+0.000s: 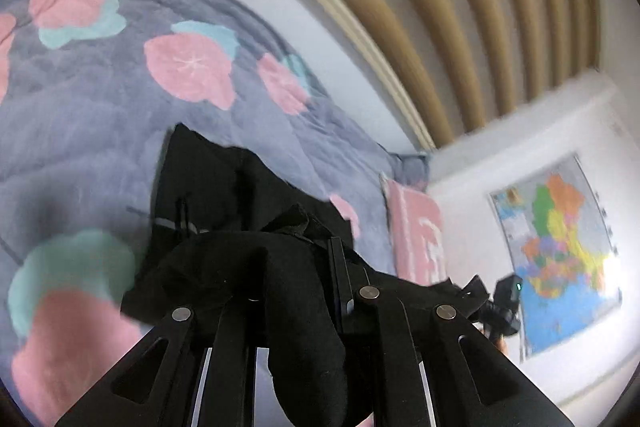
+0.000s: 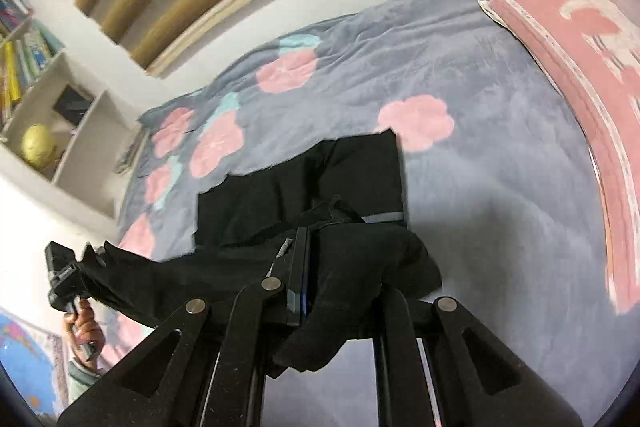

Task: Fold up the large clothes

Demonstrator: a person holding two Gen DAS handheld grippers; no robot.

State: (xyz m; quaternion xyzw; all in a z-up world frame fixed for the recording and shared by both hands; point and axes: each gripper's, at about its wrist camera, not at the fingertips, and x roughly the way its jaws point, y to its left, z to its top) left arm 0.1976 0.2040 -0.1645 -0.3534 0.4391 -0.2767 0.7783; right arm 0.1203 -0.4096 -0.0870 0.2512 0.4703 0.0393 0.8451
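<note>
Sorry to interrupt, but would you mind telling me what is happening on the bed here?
A person is folding a black garment on the bed with two handheld grippers. The left gripper and right gripper each pinch one end of it, lifted above the blanket, while the rest lies flat beyond.

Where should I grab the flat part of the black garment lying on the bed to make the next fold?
Probably the far hem of the black garment. It lies flat on the blanket with squared corners, so come from above at each far corner. The left gripper and right gripper already pinch the near, bunched edge.
</note>
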